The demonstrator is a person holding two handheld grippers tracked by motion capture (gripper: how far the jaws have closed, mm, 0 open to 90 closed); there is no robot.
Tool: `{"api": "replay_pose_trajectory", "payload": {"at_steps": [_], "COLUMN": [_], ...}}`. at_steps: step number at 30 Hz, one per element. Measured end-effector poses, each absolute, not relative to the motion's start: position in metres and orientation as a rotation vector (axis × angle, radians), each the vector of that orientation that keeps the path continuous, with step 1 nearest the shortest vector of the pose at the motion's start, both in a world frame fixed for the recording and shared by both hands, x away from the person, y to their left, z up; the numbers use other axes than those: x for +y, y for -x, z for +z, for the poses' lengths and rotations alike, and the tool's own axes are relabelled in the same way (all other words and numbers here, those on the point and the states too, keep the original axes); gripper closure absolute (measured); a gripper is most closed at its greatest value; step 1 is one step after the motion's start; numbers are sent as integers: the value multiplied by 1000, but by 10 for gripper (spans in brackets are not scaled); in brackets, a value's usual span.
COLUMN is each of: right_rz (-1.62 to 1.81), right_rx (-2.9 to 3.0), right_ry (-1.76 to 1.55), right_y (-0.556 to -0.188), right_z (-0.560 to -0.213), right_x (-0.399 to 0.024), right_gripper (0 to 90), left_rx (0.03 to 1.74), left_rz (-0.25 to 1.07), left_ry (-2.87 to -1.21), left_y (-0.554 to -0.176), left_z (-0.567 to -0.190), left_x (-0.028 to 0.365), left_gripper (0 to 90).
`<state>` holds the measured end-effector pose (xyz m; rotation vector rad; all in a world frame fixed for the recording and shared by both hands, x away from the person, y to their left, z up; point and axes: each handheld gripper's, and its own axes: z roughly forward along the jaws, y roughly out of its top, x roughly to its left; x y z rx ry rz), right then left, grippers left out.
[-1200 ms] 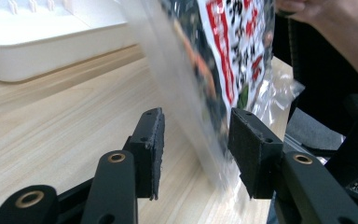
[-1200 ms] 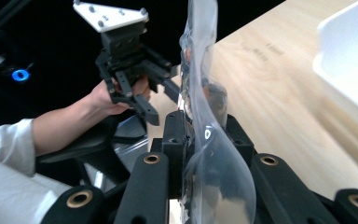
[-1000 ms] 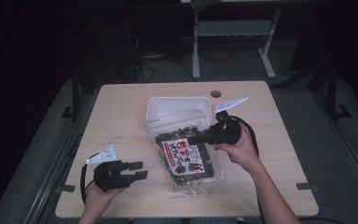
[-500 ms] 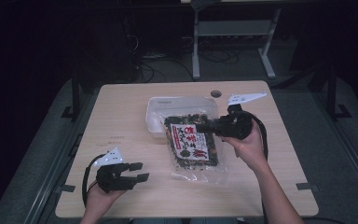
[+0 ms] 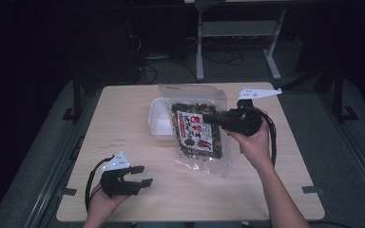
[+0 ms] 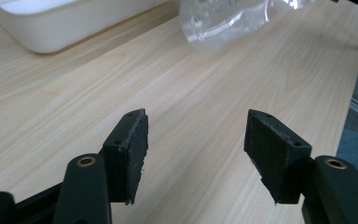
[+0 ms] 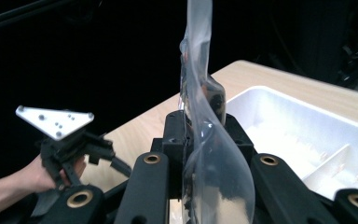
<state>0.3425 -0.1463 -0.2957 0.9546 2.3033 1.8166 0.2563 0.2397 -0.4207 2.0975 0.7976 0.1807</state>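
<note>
Nearest, at about 7 o'clock on the pale wooden surface (image 5: 123, 118): left claw (image 5: 141, 175) in the person's left hand (image 5: 102, 204), low over the wood, jaws apart with nothing between them, having just been opening wider. Seen along those jaws in the left gripper view: bare wood grain between the two black pads (image 6: 133, 151), then the clear bottom edge of the bag and a corner of the white tray farther off.

Past the middle, toward 2 o'clock: right claw (image 5: 210, 118) in the right hand (image 5: 252, 142), clamped on the snack bag (image 5: 197, 128) by its right-hand edge. Bag lifted and hanging upright, clear plastic with dark dried contents and a red and white label, its lower edge perhaps just clear of the wood, hard to judge from above. In the right gripper view, clear film (image 7: 200, 107) pinched edge-on between the jaws.

Behind the bag, near 12 o'clock: white divided tray (image 5: 159, 121), partly covered by it.
</note>
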Motion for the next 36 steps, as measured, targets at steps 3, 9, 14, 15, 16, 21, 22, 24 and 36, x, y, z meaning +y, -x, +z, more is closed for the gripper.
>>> {"api": "replay_pose_trajectory", "payload": {"at_steps": [3,9,14,15,16,21,22,24,36], "right_rz": [1806,1798,1782,1774,1774,1776,1776,1779,1742], "right_rx": [2269,2238,2200,2193,2193,2136,2136,2115,2102], "right_ry": [-961,-954,-951,-952,-952,-965,-965,-969,-957], "right_y": [-343,-345,-349,-350,-350,-356,-356,-359,-371], "right_z": [-291,-284,-277,-276,-276,-274,-274,-272,-270], "right_x": [-146,-143,-137,-136,-136,-132,-132,-131,-119], "right_gripper": [751,752,752,752,752,752,752,752,752], "left_rx": [803,813,818,818,818,820,820,823,827], "left_rz": [190,206,225,225,227,243,243,246,249], "left_ry": [-2110,-2124,-2148,-2148,-2154,-2165,-2165,-2170,-2179], "left_y": [-257,-257,-257,-257,-257,-257,-257,-257,-257], "left_z": [-422,-422,-424,-424,-425,-425,-425,-426,-427], "left_x": [239,239,238,238,238,238,238,239,240], "left_gripper": [354,322,309,308,308,306,306,304,299]}}
